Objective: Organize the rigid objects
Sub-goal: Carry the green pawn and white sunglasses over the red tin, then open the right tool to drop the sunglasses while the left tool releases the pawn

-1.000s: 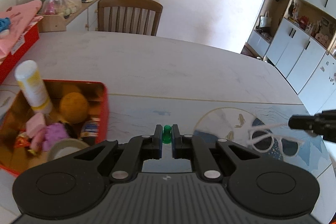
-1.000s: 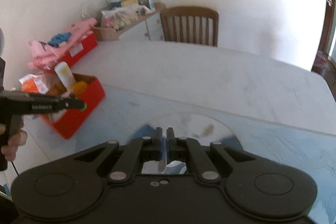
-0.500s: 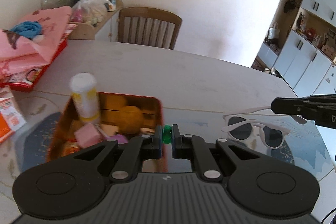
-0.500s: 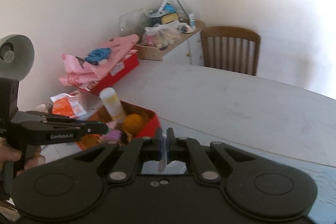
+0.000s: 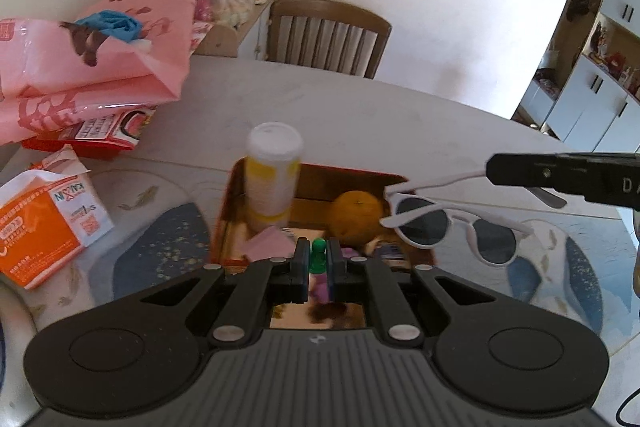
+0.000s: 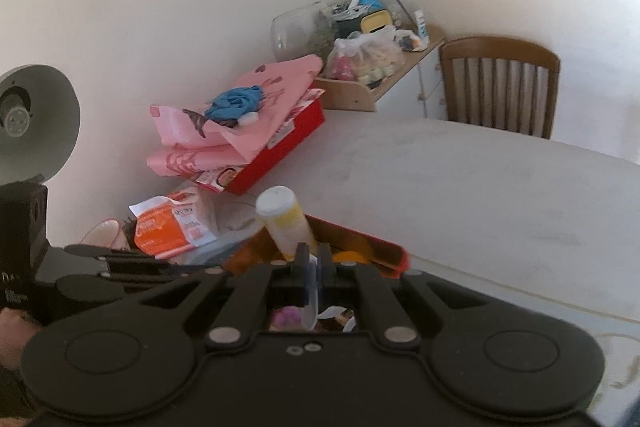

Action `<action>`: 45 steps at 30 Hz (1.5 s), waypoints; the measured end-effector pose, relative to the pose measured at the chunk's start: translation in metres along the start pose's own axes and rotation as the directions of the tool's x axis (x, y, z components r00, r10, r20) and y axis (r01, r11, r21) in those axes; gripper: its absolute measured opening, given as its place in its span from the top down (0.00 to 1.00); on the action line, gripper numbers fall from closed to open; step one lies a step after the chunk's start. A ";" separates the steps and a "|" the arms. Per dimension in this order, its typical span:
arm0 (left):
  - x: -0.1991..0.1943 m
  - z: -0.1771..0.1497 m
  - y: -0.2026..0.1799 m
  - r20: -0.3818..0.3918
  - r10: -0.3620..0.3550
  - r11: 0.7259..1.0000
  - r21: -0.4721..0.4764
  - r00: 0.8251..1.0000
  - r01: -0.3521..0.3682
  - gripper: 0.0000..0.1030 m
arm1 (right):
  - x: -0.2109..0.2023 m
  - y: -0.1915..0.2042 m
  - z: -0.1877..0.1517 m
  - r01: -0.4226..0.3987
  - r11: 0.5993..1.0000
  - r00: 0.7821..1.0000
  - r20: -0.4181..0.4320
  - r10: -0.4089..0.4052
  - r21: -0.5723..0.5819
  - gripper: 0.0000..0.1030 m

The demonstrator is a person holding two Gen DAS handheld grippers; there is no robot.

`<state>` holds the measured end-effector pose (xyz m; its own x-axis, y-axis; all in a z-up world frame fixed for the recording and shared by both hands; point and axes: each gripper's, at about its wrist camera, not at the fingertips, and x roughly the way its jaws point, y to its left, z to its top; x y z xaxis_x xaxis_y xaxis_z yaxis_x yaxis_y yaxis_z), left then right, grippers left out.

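My left jaws are clamped on a small green pawn (image 5: pixel 318 255), and my right jaws are pinched on one arm of the white sunglasses (image 5: pixel 448 223), which hang from it lens-down. My left gripper (image 5: pixel 318 267) hovers over the near end of the red tin (image 5: pixel 394 179); my right gripper (image 5: pixel 490 169) comes in from 3 o'clock in the left view, the glasses dangling over the tin's rim at about 2 o'clock from the pawn.

The tin is already crowded: a yellow-and-white bottle (image 5: pixel 273 175) leans at 11 o'clock, an orange (image 5: pixel 357 213) sits at 1 o'clock, and a pink block (image 5: pixel 269 245) and something purple lie right under my left fingers. I judge the pawn should go first (it is small and will roll). I would lower it into the gap beside the pink block before parting the jaws. Then the glasses want laying flat across the top, clear of the bottle, so that the free arm does not snag the rim.
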<state>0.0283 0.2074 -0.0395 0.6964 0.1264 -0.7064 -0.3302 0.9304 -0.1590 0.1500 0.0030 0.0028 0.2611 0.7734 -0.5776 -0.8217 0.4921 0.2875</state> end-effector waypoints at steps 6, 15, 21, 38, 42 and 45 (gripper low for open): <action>0.018 0.008 0.013 -0.008 0.000 1.000 0.016 1.000 0.000 0.92 | 0.038 0.002 0.002 -0.035 0.998 0.999 -0.013 0.035 0.059 0.98; 0.049 0.003 0.016 -0.062 -0.031 0.998 0.046 0.998 0.034 0.92 | 0.069 -0.004 -0.006 -0.028 0.994 0.999 -0.039 0.032 0.106 0.98; 0.059 -0.006 0.014 -0.094 -0.049 0.996 0.068 0.994 0.055 0.92 | 0.077 -0.005 -0.010 -0.029 0.993 0.998 -0.052 0.035 0.111 0.97; 0.090 -0.029 0.021 -0.213 -0.043 0.998 0.042 0.976 0.053 0.92 | 0.075 -0.001 -0.017 0.044 0.990 0.993 -0.113 -0.029 0.134 0.80; 0.091 -0.029 0.020 -0.215 -0.040 0.998 0.036 0.976 0.049 0.92 | 0.065 -0.005 -0.022 0.063 0.988 0.992 -0.118 -0.046 0.141 0.70; 0.089 -0.028 0.020 -0.214 -0.035 0.998 0.034 0.976 0.043 0.92 | 0.056 -0.004 -0.026 0.068 0.989 0.992 -0.117 -0.052 0.135 0.65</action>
<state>0.0658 0.2276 -0.1254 0.5553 0.0172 -0.8315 -0.2774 0.9463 -0.1657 0.1551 0.0336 -0.0506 0.2424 0.6944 -0.6775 -0.7264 0.5928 0.3478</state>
